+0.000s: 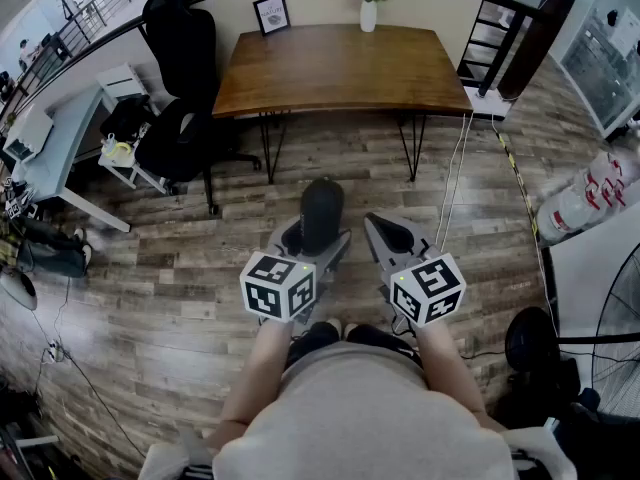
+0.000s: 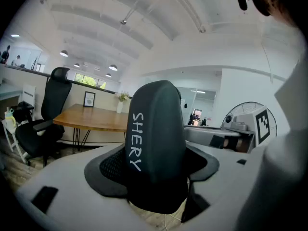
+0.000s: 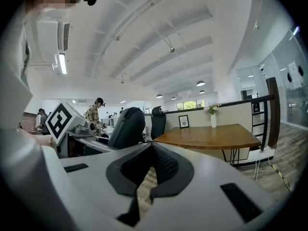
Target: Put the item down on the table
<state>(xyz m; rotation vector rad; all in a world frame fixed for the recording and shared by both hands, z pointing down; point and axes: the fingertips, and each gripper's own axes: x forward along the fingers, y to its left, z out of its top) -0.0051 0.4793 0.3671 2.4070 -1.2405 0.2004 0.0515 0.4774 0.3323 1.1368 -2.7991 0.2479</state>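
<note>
Lower end of dark item [image 1: 322,211] hidden betw. jaws of left gripper [image 1: 318,240]. Print in frame [image 1: 272,13], at 11 o'clock on table [image 1: 340,68], too small to be read. Fan [image 1: 612,333] cut off by edge at 4 o'clock.

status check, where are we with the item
Left tongs clamped on dark item. Right tongs shut, empty. Wooden table ahead, not yet reached. Nothing seen in the way.

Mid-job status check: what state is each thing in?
Left gripper: shut on dark grey rounded case.
That case: upright, above floor, not on table.
Right gripper: shut, empty.
Brown wooden table: ahead, bare near side.
White vase: upright at table's far edge.
</note>
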